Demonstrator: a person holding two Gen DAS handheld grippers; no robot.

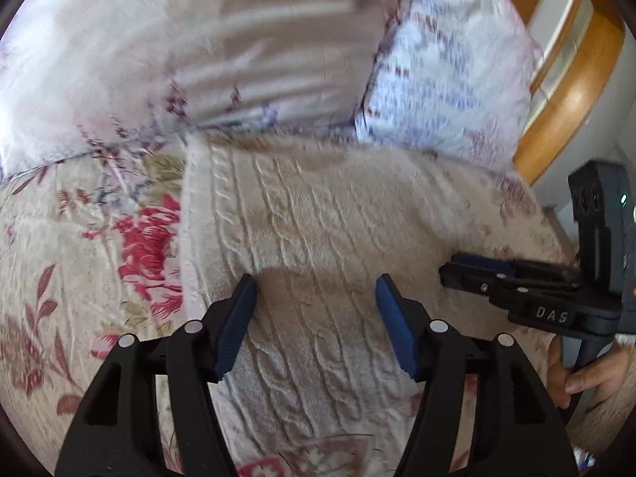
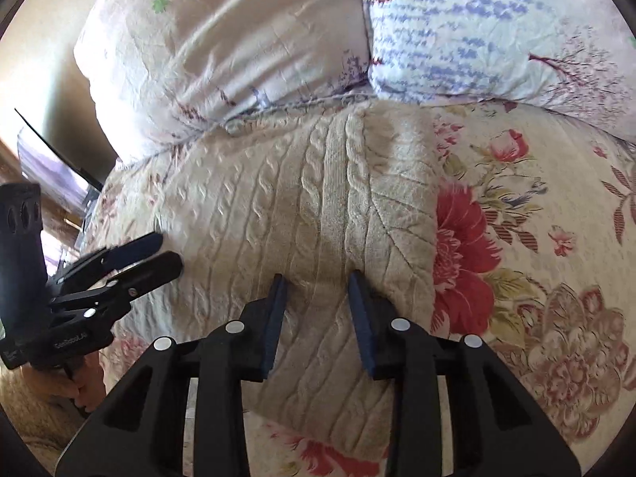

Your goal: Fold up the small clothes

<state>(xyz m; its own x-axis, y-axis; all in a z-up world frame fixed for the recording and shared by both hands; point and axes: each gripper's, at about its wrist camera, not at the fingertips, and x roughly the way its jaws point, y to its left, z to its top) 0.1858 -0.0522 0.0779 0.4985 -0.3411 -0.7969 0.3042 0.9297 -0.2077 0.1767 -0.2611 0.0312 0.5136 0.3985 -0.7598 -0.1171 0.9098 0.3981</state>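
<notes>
Now the cream cable-knit sweater (image 2: pixel 302 206) lies flat on the floral bedspread (image 2: pixel 556 238), its top up against the pillows (image 2: pixel 222 51), spread for folding; the left gripper (image 1: pixel 316 290) hangs over it, jaws released, holding nothing; the right gripper (image 2: pixel 318 290), jaws parted too, sits low over the knit, seemingly picking a spot to pinch.

— What covers the bed?
— A floral bedspread (image 2: pixel 536 278), red and pink blooms.
— And at the head?
— Two pillows touching: a pale pillow (image 2: pixel 222 51) and a blue-printed pillow (image 2: pixel 497 31). A wooden frame (image 1: pixel 572 95) stands beyond.
</notes>
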